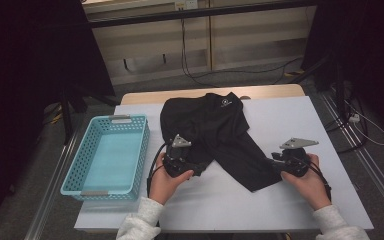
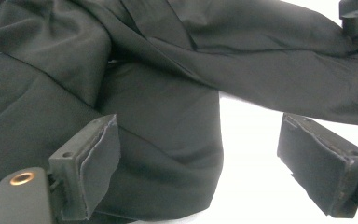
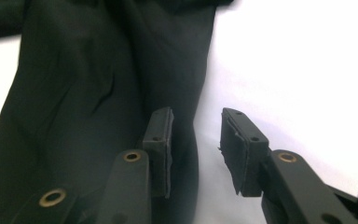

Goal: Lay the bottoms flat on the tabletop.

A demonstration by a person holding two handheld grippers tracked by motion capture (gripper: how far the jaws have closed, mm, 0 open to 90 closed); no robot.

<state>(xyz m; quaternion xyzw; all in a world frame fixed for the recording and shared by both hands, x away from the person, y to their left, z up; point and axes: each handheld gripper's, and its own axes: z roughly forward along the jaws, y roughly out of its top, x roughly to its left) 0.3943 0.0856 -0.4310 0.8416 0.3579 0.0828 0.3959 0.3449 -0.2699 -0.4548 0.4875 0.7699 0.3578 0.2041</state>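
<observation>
Grasping is in hand: both grippers' jaws gape empty over the black shirt [image 1: 215,130] hem, and must close next.

So the thing here is a black shirt [image 1: 215,130], lying loosely crumpled on the white surface [image 1: 290,120], just to the right of the light blue basket [image 1: 111,155]. It's plain dark fabric with a small white logo near its collar at the far end. It isn't flat at all: there are folds across the middle, and two ends splay out toward the near side, the one farther from the basket being longer.
</observation>
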